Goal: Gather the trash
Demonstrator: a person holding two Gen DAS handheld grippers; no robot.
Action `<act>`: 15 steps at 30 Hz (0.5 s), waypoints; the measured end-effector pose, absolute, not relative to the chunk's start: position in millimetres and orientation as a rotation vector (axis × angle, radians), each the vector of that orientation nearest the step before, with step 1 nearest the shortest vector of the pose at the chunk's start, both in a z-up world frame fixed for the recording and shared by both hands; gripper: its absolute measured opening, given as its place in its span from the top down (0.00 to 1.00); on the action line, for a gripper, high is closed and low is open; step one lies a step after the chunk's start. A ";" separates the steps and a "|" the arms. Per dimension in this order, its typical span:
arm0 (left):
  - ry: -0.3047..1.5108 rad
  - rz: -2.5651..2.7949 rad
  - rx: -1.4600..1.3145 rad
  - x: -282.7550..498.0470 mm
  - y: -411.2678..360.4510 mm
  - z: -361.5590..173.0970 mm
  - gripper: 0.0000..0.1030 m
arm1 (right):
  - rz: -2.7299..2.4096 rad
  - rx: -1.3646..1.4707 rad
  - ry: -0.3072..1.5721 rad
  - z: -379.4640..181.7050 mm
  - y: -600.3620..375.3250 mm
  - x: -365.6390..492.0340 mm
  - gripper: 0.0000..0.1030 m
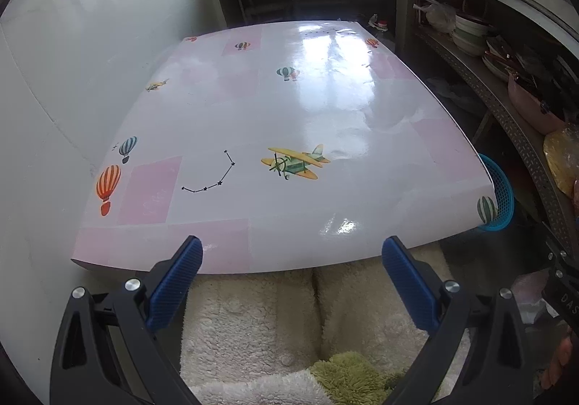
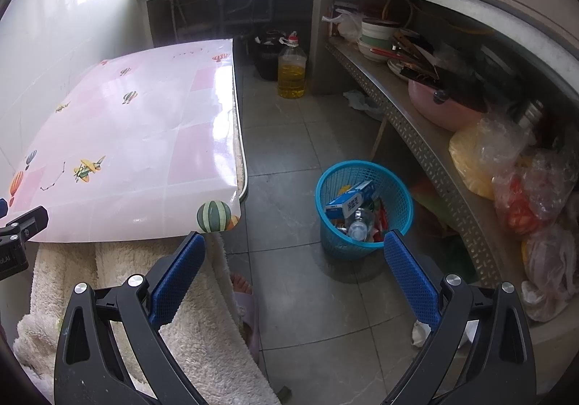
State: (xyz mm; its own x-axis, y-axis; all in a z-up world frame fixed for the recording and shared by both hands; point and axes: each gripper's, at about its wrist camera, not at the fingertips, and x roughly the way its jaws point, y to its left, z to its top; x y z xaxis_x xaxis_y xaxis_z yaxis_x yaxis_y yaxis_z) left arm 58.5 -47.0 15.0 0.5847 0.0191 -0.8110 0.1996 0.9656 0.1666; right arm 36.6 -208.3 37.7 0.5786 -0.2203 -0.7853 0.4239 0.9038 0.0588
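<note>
A blue mesh waste basket [image 2: 325,184] stands on the floor to the right of the table; in it lie a blue-and-white carton [image 2: 349,200], a clear plastic bottle [image 2: 358,224] and other wrappers. Its rim also peeks past the table's right edge as the basket [image 1: 501,188] in the left wrist view. My right gripper [image 2: 295,247] hovers open above the floor, just in front of the basket, with nothing between its blue pads. My left gripper [image 1: 291,251] is open over the near edge of the table [image 1: 253,108], holding nothing. No loose trash shows on the tabletop.
The table wears a glossy pink-and-white cloth with balloons and planes. A fluffy cream cushion [image 1: 253,318] sits below its near edge. A metal shelf [image 2: 416,137] with bowls and plastic bags runs along the right. An oil bottle [image 2: 291,68] stands on the tiled floor. A person's foot in a slipper [image 2: 244,296] is near.
</note>
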 end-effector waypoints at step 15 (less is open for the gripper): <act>0.942 -0.115 0.251 57.4 -48.6 16.7 0.05 | -0.391 0.268 0.873 38.5 -214.4 34.6 0.08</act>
State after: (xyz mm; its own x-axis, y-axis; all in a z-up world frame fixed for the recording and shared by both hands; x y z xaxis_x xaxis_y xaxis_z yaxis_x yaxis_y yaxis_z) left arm 57.4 -48.6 16.7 0.5849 0.0118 -0.8111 0.2065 0.9648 0.1630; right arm 34.6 -214.4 38.5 0.5786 -0.2221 -0.7848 0.4375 0.8966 0.0688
